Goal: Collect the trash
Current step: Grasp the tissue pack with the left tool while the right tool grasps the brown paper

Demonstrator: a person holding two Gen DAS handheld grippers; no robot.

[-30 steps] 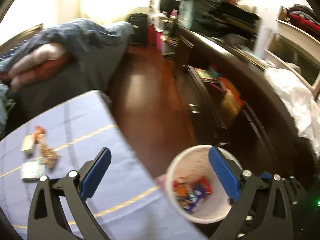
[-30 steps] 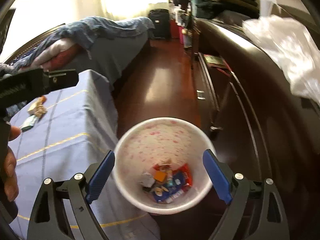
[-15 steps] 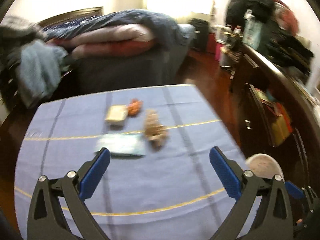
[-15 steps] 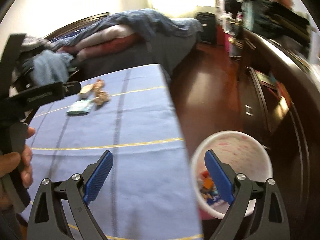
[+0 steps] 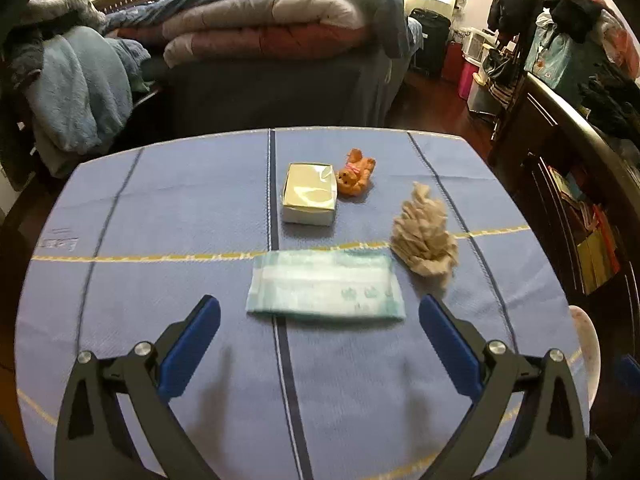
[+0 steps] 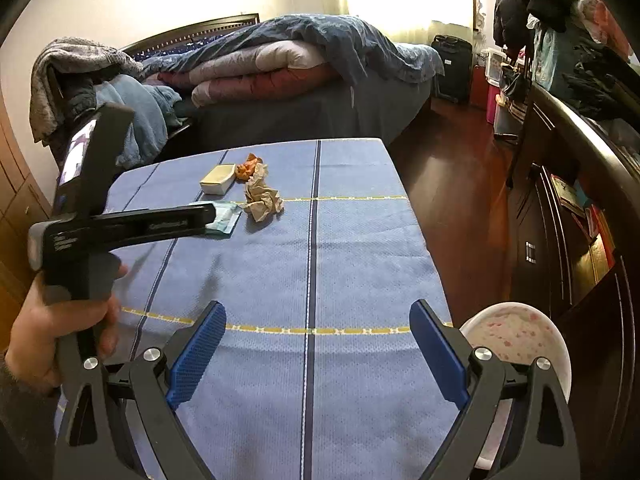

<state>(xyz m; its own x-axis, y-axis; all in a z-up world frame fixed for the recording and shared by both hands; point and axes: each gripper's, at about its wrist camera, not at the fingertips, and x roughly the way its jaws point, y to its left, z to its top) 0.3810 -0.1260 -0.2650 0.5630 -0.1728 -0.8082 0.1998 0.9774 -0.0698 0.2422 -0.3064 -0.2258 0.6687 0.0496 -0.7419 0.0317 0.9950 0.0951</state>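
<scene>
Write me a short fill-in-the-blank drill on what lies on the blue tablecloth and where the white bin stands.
1. The crumpled brown paper wad lies to the ____ of the flat pale-green packet.
2. The small orange toy bear lies beside the ____ cardboard box.
3. The left gripper has its fingers ____, holding nothing.
4. The white speckled waste bin stands off the table's ____ edge.

Missing words: right; cream; open; right

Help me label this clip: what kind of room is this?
Most likely a lived-in bedroom: a bed piled with folded quilts, coats hanging at right, a suitcase by the wall.
</scene>
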